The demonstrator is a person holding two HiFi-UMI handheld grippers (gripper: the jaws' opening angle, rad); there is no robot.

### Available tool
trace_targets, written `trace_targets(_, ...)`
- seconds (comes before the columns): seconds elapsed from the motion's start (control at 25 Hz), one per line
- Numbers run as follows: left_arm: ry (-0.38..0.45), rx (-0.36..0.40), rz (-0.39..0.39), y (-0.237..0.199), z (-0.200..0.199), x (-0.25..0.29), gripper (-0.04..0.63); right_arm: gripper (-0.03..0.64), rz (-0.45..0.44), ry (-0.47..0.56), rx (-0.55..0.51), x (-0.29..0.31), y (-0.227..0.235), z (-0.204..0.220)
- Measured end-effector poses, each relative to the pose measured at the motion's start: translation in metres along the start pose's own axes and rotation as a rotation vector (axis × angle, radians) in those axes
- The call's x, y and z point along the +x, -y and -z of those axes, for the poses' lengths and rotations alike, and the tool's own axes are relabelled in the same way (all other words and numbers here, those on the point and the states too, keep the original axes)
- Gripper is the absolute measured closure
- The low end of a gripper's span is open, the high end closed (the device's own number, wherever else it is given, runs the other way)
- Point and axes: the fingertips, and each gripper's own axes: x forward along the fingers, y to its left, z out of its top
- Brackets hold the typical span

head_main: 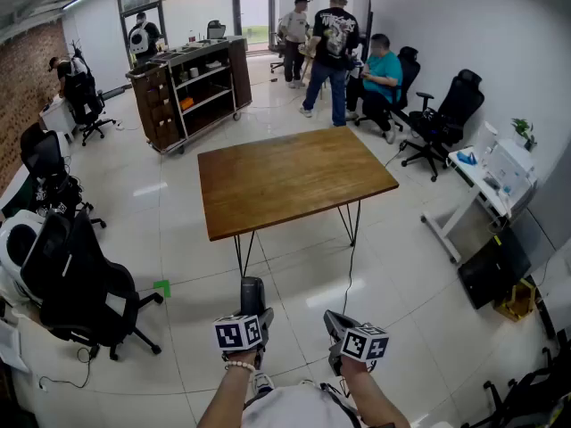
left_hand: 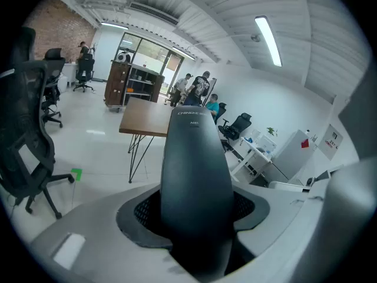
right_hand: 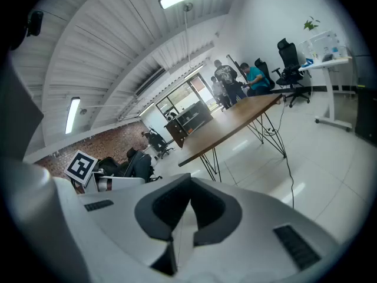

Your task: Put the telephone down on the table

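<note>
A dark, smooth telephone handset [left_hand: 197,181] stands up between the jaws of my left gripper [left_hand: 198,226], which is shut on its lower end. In the head view the telephone [head_main: 252,294] pokes forward from the left gripper [head_main: 250,315], low over the floor and short of the table. The brown wooden table [head_main: 294,176] stands ahead on thin black legs with nothing on its top. My right gripper [head_main: 337,324] hangs beside the left one. In the right gripper view its jaws [right_hand: 185,208] meet with nothing between them, and the table [right_hand: 235,119] lies beyond.
Black office chairs [head_main: 85,283] stand close on the left. A dark shelf cart [head_main: 192,87] and several people [head_main: 335,47] are behind the table. On the right there is a white desk [head_main: 491,185]. A cable [head_main: 350,270] runs over the white floor below the table.
</note>
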Motion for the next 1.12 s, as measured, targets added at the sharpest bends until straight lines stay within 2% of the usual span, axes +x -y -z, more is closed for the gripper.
trace_targets(0.72, 0.014, -0.012, -0.038, 0.027, 0.016, 0.014, 0.313, 0.611, -0.044, -0.052, 0.016, -0.013, 0.032, 0.017)
trace_targets(0.88, 0.011, -0.005, -0.038, 0.03, 0.006, 0.028, 0.313, 0.611, -0.033, -0.029, 0.044, -0.008, 0.049, 0.005)
trace_targets(1.12, -0.035, 0.046, -0.032, 0.019, -0.024, 0.056, 0.313, 0.611, -0.013, 0.017, 0.108, 0.016, 0.061, -0.007)
